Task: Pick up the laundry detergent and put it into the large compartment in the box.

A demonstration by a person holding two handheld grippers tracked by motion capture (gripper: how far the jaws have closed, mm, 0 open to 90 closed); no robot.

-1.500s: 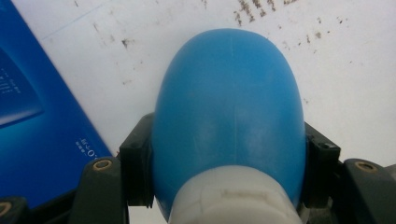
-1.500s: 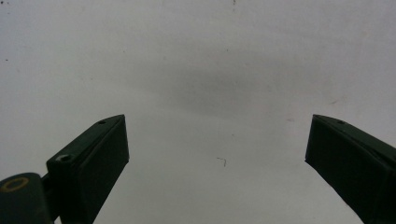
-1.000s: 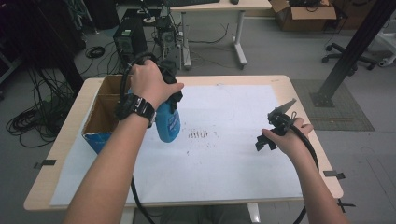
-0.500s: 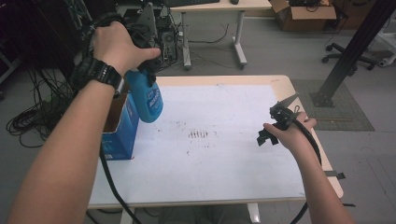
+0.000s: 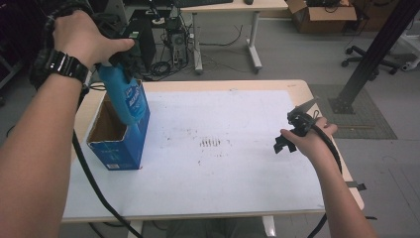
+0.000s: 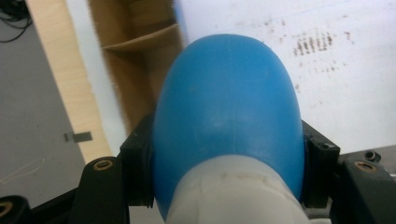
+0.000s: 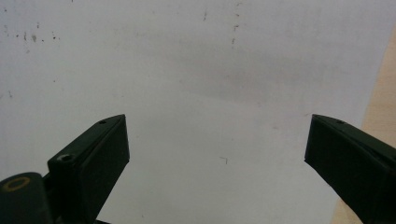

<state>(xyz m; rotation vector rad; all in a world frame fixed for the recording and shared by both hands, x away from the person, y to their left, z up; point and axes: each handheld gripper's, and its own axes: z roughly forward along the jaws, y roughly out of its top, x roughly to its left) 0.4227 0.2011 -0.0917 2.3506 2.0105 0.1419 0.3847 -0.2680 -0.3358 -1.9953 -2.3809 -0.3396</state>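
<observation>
A blue bottle point(image 5: 125, 96) with a white neck hangs above the open blue cardboard box point(image 5: 115, 148) at the table's left. My left gripper point(image 5: 119, 54) is shut on the bottle near its neck. In the left gripper view the blue bottle point(image 6: 226, 121) sits between both jaws, with the box's brown inside point(image 6: 135, 56) below it. My right gripper point(image 5: 292, 131) is held low over the table's right side, open. In the right gripper view the right gripper point(image 7: 217, 140) has nothing between its wide-apart jaws.
A white sheet point(image 5: 223, 168) with dark smudges point(image 5: 212, 143) covers the wooden table point(image 5: 297, 89). Beyond the far edge stand computer equipment with cables point(image 5: 168, 29), another desk point(image 5: 233, 7) and a black post point(image 5: 366, 64) on the floor.
My left gripper has lifted the blue bottle up and leftward, from beside the box to above its open top. The right gripper has hardly moved.
</observation>
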